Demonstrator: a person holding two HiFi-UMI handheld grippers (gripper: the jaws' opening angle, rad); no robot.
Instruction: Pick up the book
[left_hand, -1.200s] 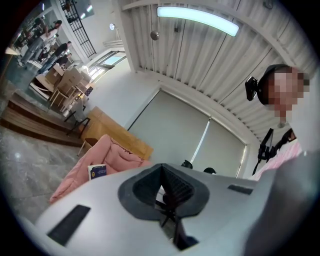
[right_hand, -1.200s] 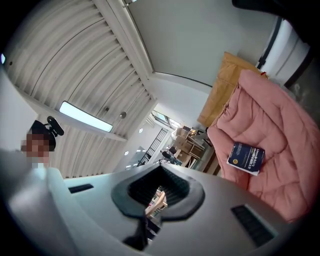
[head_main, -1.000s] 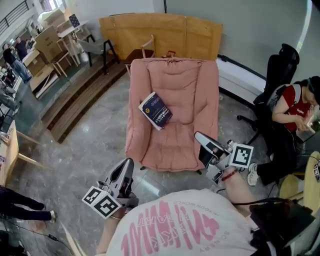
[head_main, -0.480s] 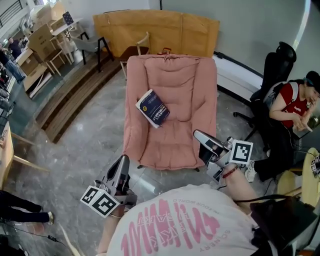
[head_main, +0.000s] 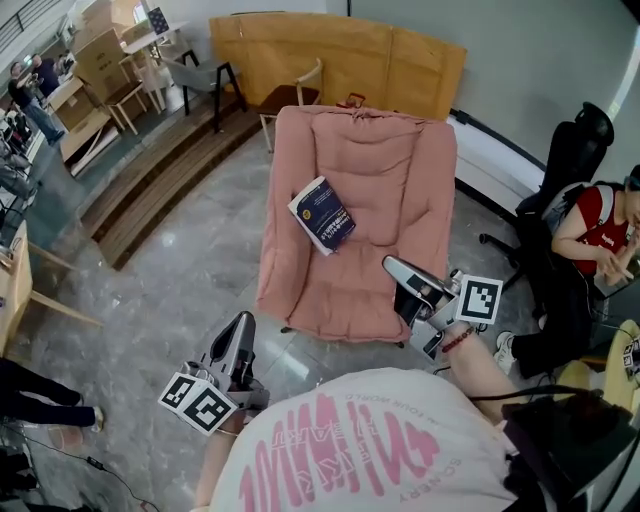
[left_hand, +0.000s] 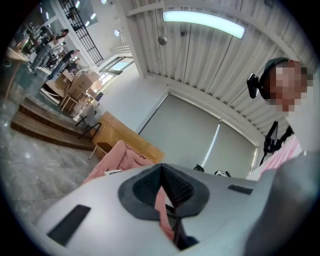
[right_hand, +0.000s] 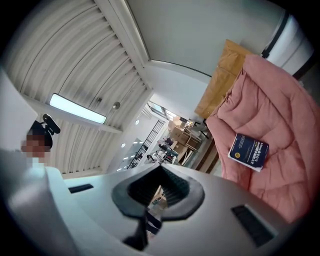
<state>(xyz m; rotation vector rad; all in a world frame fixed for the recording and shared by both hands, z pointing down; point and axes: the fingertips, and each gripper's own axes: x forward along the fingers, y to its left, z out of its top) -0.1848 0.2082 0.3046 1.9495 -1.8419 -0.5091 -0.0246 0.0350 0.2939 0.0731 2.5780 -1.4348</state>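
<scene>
1. The book (head_main: 323, 214) lies cover up on the padded chair (head_main: 400, 180), toward the seat's left side and skewed to its edges. It is well apart from both tools.
2. The left tool (head_main: 242, 328) is clenched with nothing between its jaws. The right tool (head_main: 392, 267) is likewise clenched and empty.
3. Step in hand, as judged: the approach. The right tool looks nearer, so it should lead. Its jaws must part before arrival, then take the book by one free edge (the padding will likely give, so press lightly).
4. The book's thickness and underside cannot be made out. The left gripper view shows only the chair's side, and the person's torso cuts off both forearms.
</scene>
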